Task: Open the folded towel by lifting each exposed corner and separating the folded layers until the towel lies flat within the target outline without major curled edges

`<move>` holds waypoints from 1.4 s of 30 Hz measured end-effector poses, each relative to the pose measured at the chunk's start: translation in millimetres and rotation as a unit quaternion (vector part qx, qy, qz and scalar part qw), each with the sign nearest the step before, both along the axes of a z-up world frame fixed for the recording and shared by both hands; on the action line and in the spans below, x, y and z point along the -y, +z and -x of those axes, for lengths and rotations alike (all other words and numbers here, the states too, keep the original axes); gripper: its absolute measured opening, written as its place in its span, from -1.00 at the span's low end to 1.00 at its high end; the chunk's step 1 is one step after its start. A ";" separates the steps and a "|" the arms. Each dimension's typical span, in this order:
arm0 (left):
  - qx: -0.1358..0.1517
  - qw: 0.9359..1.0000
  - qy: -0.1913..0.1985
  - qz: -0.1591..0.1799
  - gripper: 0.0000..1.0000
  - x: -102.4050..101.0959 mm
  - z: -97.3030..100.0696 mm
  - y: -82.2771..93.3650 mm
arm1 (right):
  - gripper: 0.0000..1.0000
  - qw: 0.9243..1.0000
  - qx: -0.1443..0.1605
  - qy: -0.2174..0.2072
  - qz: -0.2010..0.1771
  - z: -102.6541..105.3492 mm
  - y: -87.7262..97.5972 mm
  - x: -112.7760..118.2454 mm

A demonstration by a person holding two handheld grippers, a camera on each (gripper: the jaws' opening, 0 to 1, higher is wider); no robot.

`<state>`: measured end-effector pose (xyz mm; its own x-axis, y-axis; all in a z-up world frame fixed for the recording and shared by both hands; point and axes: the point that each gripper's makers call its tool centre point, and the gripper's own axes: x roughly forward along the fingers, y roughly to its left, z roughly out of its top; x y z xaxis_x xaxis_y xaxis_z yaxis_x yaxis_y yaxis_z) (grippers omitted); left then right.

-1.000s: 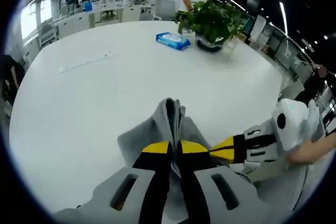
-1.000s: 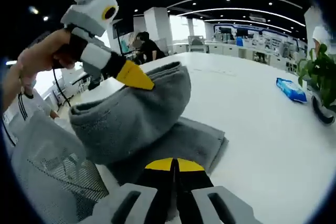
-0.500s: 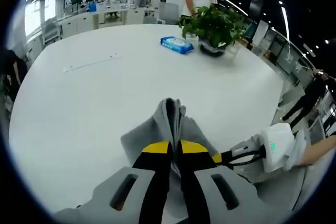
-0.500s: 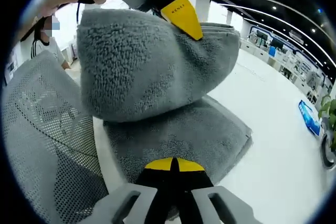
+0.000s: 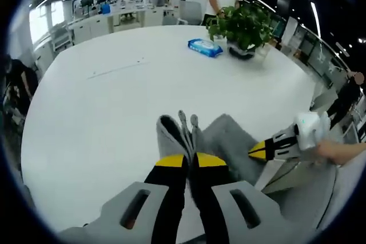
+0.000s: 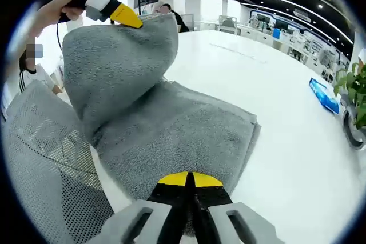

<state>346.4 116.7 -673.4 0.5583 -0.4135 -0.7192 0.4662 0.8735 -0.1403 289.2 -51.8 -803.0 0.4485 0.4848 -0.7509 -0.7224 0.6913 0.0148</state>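
In the right gripper view, a grey mesh chair back [image 6: 46,158] sits at the left, beside the white table [image 6: 297,141]. Above it, the left gripper [image 6: 127,16], held in a hand [image 6: 57,10], has its yellow-tipped jaws closed on the raised corner of the grey towel [image 6: 171,135]. That layer hangs up off the rest, which lies on the table edge. At the bottom centre, the right gripper [image 6: 189,180] has its jaws pressed together on the towel's near edge. Further right lie a blue wipes pack [image 6: 323,96] and a potted plant [image 6: 355,101].

In the left gripper view, the left gripper's closed jaws pinch upright towel folds at centre, and the right gripper enters from the right, touching the towel's far side.
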 end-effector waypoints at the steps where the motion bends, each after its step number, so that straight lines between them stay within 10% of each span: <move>1: 0.001 1.000 -0.001 -0.005 -0.91 -1.9 0.6 -0.7 | -1.00 1.000 0.004 -0.001 0.006 -0.4 0.0 2.3; 16: -0.006 1.000 0.020 -0.024 -0.91 -31.4 7.0 -19.4 | -1.00 0.999 0.000 -0.029 0.018 -2.1 -0.2 16.0; 24: -0.052 0.997 0.056 -0.026 -0.91 -75.8 18.0 -53.0 | -1.00 0.999 -0.015 -0.051 0.001 -1.2 -1.0 17.2; 42: -0.081 0.992 0.093 -0.038 -0.89 -100.3 28.4 -111.7 | -1.00 0.998 -0.013 -0.053 -0.002 -1.1 -1.2 17.2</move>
